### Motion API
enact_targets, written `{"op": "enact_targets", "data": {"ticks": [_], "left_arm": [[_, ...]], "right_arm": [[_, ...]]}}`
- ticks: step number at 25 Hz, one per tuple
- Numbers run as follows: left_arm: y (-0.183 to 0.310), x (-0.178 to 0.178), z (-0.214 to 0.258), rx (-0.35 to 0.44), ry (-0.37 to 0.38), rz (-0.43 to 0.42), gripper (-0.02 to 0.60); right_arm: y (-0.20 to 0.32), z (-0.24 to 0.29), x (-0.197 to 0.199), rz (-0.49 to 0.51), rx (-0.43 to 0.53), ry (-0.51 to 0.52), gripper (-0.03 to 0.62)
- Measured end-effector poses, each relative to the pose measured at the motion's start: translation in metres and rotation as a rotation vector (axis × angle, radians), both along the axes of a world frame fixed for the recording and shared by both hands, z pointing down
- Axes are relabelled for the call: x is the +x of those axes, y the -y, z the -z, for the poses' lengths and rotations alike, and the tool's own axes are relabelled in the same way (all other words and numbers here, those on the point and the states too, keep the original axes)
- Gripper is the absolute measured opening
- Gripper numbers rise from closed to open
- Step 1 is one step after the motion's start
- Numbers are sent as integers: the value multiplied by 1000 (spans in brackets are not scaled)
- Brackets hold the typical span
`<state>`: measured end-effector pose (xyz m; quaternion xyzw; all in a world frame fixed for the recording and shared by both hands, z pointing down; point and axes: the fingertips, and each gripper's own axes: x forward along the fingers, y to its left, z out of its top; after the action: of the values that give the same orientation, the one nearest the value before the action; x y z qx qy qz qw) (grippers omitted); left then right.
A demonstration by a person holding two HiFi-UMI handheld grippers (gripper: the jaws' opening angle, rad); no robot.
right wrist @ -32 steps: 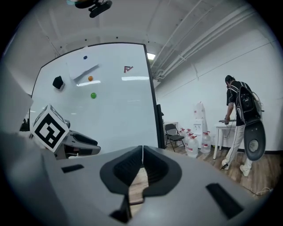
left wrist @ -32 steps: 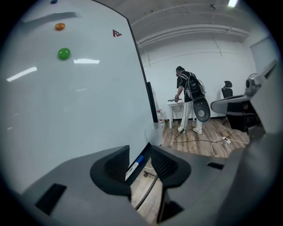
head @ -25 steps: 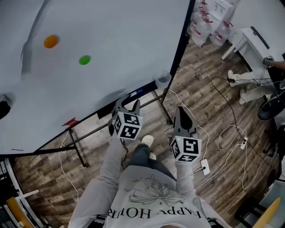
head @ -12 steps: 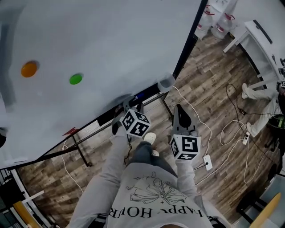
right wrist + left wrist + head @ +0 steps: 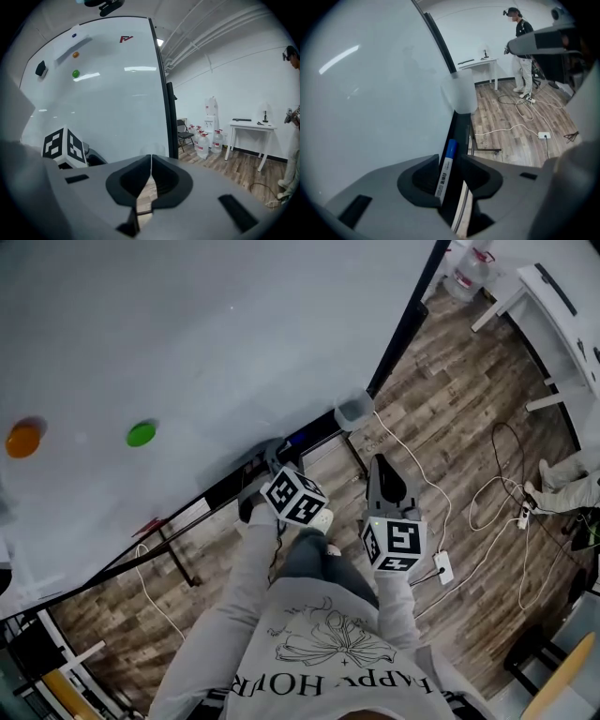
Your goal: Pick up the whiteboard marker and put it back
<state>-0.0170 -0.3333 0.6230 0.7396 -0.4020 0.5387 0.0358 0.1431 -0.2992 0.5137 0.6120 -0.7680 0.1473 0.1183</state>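
Left gripper view: whiteboard marker (image 5: 445, 166) between left gripper's (image 5: 449, 156) parted fingers (image 5: 419, 174)

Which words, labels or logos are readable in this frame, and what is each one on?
"HAPPY HOUR", upside down, on the person's shirt.
Black characters on the whiteboard marker: too small to read.
Red logo atop the whiteboard: too blurred to read.

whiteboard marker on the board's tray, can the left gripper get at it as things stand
Probably yes. The left gripper is at the tray, its fingers apart on either side of the whiteboard marker, with a dark gap on one side. Nothing stands in the way.
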Motion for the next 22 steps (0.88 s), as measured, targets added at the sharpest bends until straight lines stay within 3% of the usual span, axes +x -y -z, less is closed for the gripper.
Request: {"op": "enact_targets", "data": {"ticks": [10,22], "left_arm": [[6,-2,-14,-17,140,-54,137],[13,-3,-21,-55,285,-55,75]], "right_arm": [[7,-11,1,-28,-15,7,5],[9,-19,15,-24,-54,4,5]]}}
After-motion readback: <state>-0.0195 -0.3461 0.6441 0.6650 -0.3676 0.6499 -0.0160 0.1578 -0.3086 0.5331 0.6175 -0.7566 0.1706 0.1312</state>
